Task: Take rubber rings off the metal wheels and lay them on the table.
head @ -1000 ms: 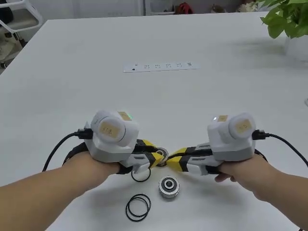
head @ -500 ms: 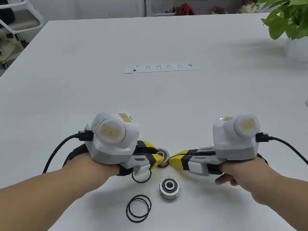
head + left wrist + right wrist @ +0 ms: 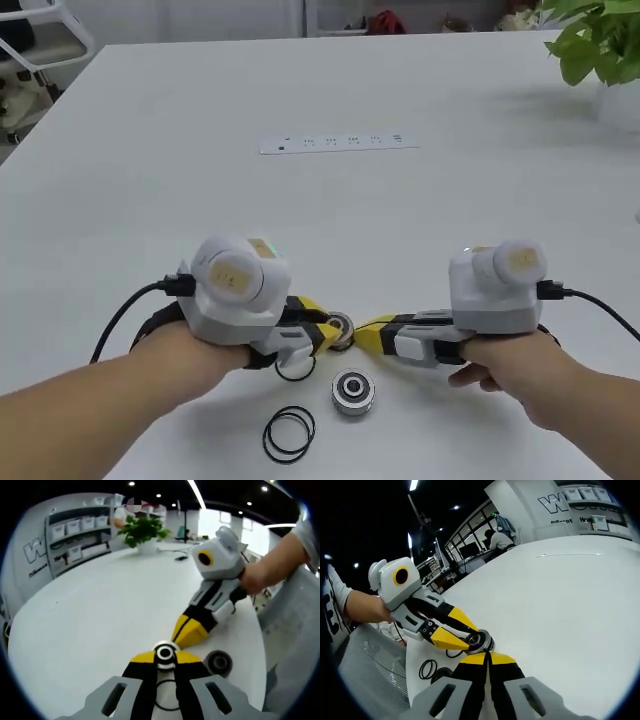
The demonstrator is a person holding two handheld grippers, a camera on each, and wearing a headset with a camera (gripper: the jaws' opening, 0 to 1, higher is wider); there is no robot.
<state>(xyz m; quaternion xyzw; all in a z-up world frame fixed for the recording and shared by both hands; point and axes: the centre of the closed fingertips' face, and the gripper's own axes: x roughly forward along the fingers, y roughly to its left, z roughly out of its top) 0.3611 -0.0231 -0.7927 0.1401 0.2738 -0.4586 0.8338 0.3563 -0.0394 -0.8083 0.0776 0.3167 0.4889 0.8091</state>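
A wide white counter point(image 3: 150, 150) stretches away, with a power strip point(image 3: 338, 143) at upper centre and a plant point(image 3: 595, 40) at upper right. At lower centre my left tool point(image 3: 320, 328) clamps a metal wheel point(image 3: 341, 327). My right tool point(image 3: 368, 330), jaws pressed together, noses at it from the right; I cannot tell whether it pinches a ring. A second wheel point(image 3: 352, 391) and loose rubber rings point(image 3: 288, 432) lie just below. If the thin rubber slips my pinch, it may snap back. Pulling hard could twist the wheel out of my left grip and send it rolling.
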